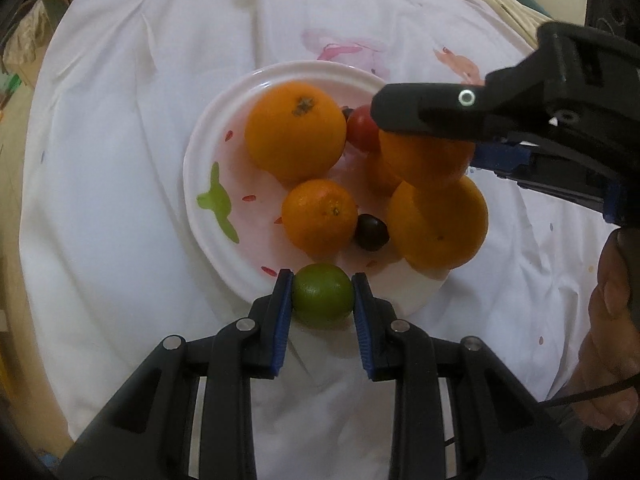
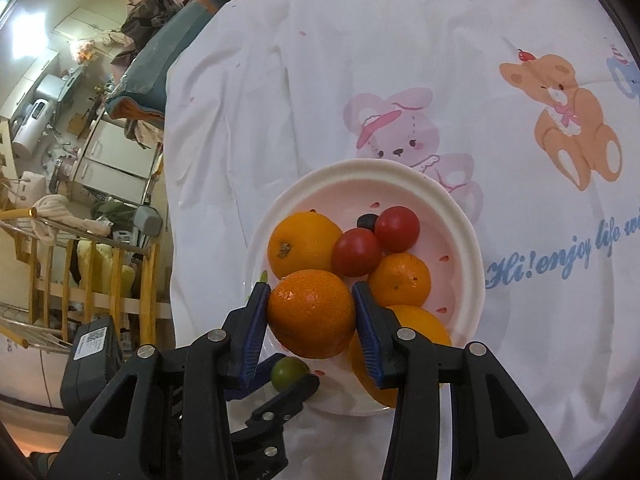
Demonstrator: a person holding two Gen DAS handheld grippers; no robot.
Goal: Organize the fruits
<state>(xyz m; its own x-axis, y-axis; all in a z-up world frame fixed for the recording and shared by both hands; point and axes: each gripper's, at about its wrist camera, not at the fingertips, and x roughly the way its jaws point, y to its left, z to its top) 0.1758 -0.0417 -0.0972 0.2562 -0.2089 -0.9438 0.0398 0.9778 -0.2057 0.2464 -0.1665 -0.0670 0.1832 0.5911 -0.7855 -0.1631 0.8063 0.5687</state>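
At the bottom centre of the left wrist view, the left gripper (image 1: 322,294) has its blue pads pressed on either side of a green lime (image 1: 322,293), which sits over the near rim of the white plate (image 1: 208,152). In the right wrist view, the right gripper (image 2: 312,314) is closed on a mandarin (image 2: 311,314), held above the near part of the plate (image 2: 460,216); from the left camera this mandarin (image 1: 426,160) appears at centre right under the black finger. The lime (image 2: 289,373) shows small at the lower centre of the right view, between the other gripper's fingers.

On the plate lie, nearest, a big orange (image 1: 440,228) at its right edge, a small mandarin (image 1: 319,216) and a dark grape-like fruit (image 1: 372,232) touching between them. Farther back sit a large orange (image 1: 295,131) with its stem scar up, and a red tomato (image 1: 362,128) just beside it. The right view shows two red tomatoes (image 2: 376,242) touching, another mandarin (image 2: 400,279) and a dark berry (image 2: 367,221) behind them.

The plate rests on a wrinkled white cloth (image 1: 120,160) printed with cartoon bears (image 2: 572,120). The person's right hand (image 1: 612,344) shows at the right edge of the left view. Cluttered shelves and a wooden rack (image 2: 80,272) fill the left side of the right view.
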